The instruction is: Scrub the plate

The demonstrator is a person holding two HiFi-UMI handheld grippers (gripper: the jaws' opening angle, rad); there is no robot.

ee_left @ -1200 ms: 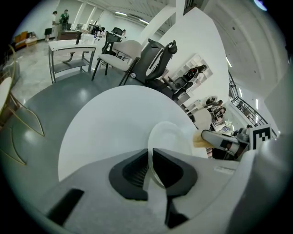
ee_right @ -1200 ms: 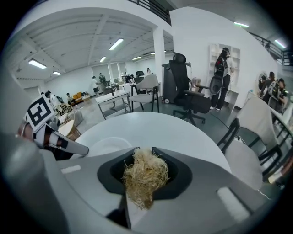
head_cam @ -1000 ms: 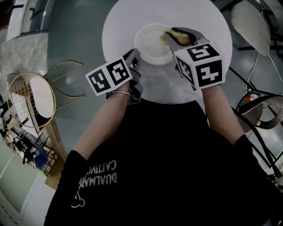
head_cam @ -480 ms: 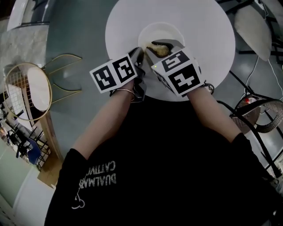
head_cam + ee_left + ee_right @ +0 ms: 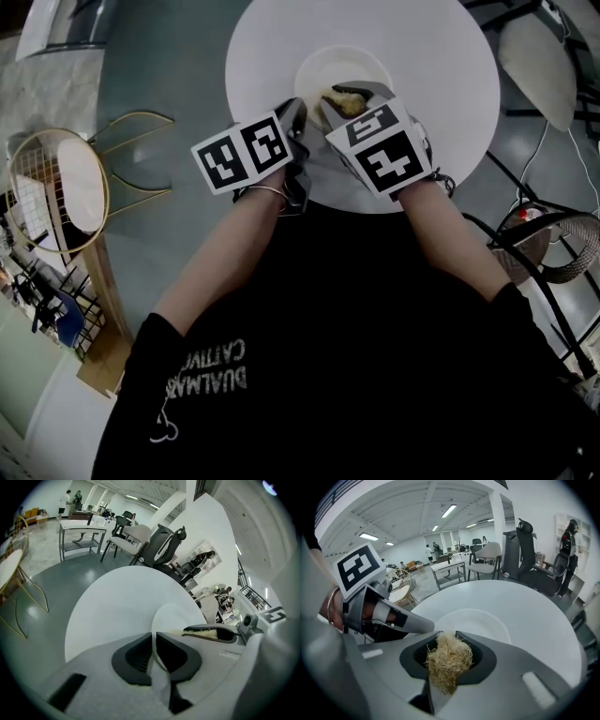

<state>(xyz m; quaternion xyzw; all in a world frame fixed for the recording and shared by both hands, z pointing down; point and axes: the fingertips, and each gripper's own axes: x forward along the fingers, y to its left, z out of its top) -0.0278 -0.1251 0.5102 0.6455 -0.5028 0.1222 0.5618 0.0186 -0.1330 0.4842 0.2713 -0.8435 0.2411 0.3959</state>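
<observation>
A white plate (image 5: 342, 67) lies on the round white table (image 5: 441, 56). My left gripper (image 5: 298, 111) is shut on the plate's near left rim; in the left gripper view the thin rim (image 5: 153, 644) runs between its dark pads. My right gripper (image 5: 345, 97) is shut on a yellowish fibrous scrubber (image 5: 445, 660) and holds it over the plate's near part, close beside the left gripper. The right gripper view shows the plate (image 5: 480, 620) just beyond the scrubber, and the left gripper (image 5: 393, 616) at the left.
A gold wire chair (image 5: 66, 192) stands on the grey floor to the left. A dark-framed chair (image 5: 562, 234) is at the right and a white seat (image 5: 534, 56) at the top right. Desks and office chairs (image 5: 126, 531) fill the room beyond.
My right gripper has carried the scrubber from the plate's right rim leftward and nearer, up beside the left gripper. The left gripper has kept its hold on the rim.
</observation>
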